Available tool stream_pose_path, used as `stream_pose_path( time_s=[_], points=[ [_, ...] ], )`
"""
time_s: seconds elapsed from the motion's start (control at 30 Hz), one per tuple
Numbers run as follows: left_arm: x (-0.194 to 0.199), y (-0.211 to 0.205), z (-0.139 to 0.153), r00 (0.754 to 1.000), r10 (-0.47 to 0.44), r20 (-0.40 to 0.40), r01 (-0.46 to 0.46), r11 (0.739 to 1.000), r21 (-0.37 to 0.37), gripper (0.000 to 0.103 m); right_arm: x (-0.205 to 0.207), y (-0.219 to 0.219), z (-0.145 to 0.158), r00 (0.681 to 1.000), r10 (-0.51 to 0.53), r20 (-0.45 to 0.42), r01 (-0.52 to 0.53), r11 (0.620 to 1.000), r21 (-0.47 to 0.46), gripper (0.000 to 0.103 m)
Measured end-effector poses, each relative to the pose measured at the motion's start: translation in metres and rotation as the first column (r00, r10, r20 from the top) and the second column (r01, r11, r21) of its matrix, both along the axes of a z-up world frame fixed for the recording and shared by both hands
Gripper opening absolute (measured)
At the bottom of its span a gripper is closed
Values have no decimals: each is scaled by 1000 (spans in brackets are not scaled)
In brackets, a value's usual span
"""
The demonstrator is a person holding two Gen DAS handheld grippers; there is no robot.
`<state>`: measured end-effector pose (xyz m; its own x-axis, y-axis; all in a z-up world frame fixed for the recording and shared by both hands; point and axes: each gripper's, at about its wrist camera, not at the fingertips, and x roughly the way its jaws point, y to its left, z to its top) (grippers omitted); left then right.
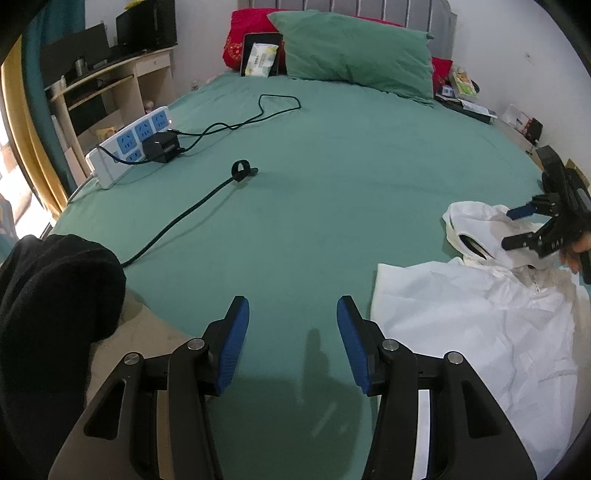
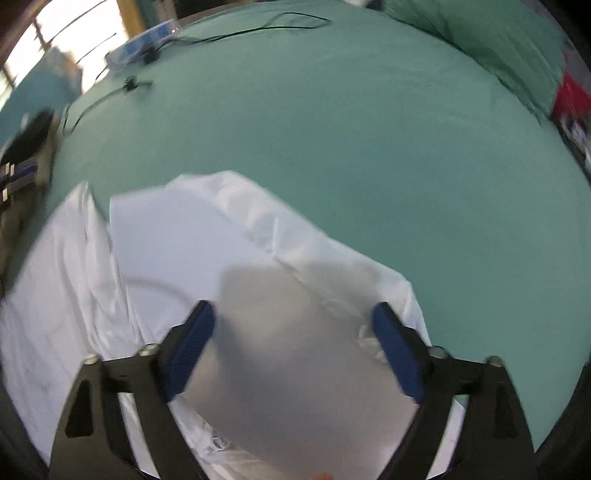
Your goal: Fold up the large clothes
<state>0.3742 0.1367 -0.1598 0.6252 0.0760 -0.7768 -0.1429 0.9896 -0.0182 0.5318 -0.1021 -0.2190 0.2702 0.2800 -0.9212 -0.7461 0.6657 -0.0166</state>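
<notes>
sheet (image 1: 332, 177): plain green | pillow (image 1: 354, 55): green | cushion (image 1: 243, 33): red | garment (image 1: 480, 332): white | cloth (image 1: 48, 295): black | power strip (image 1: 129, 147): white, blue sockets | cable (image 1: 177, 225): black | left claw (image 1: 291, 343): black, blue pads | right claw (image 2: 293, 347): black, blue pads

**Free room and obstacles on the bed**

We note the middle of the green sheet (image 1: 332, 177) lies bare, open for passage from the near edge up to the green pillow (image 1: 354, 51). On the left side we find obstacles: a white power strip (image 1: 125, 147) with a black charger (image 1: 162, 147) plugged in, and a black cable (image 1: 177, 229) trailing across the sheet toward the near edge. A black garment (image 1: 51, 295) blocks the near left corner. The white garment (image 1: 480, 332) covers the near right.
</notes>
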Motion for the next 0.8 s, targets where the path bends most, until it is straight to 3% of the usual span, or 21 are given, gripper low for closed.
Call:
stream_pose_path(
  time_s=[0.17,0.27,0.4,0.47,0.53,0.57,0.6,0.63,0.73,0.8],
  points=[
    [-1,-5,-2,1000,-19,0,19,1000,6,52,15,16,1,994,106,-27,-107,993,-54,100],
    [2,-3,-10,1000,-14,-24,14,1000,-2,53,32,28,-12,977,172,-123,-181,981,-67,103],
    [7,3,-22,998,12,-65,-15,999,-51,53,43,37,-13,972,176,-158,-190,979,-74,103],
    [7,5,-23,997,19,-69,-22,998,-54,53,30,48,-11,956,239,-170,-260,959,-110,94],
    [6,6,-22,997,21,-71,-25,998,-58,53,21,52,-3,946,278,-167,-298,948,-109,65],
    [6,6,-22,997,23,-74,-28,998,-62,53,17,53,3,949,280,-144,-297,948,-114,53],
    [6,7,-21,997,25,-73,-29,997,-66,53,13,51,12,956,279,-88,-289,948,-132,33],
    [5,6,-19,997,26,-68,-31,997,-69,52,8,51,20,959,278,-48,-282,949,-143,26],
    [4,4,-15,998,23,-56,-26,998,-64,52,-28,58,42,945,322,65,-303,931,-205,20],
    [3,2,-11,999,21,-47,-24,998,-62,53,-65,68,52,903,384,192,-315,896,-312,19]
  ],
)
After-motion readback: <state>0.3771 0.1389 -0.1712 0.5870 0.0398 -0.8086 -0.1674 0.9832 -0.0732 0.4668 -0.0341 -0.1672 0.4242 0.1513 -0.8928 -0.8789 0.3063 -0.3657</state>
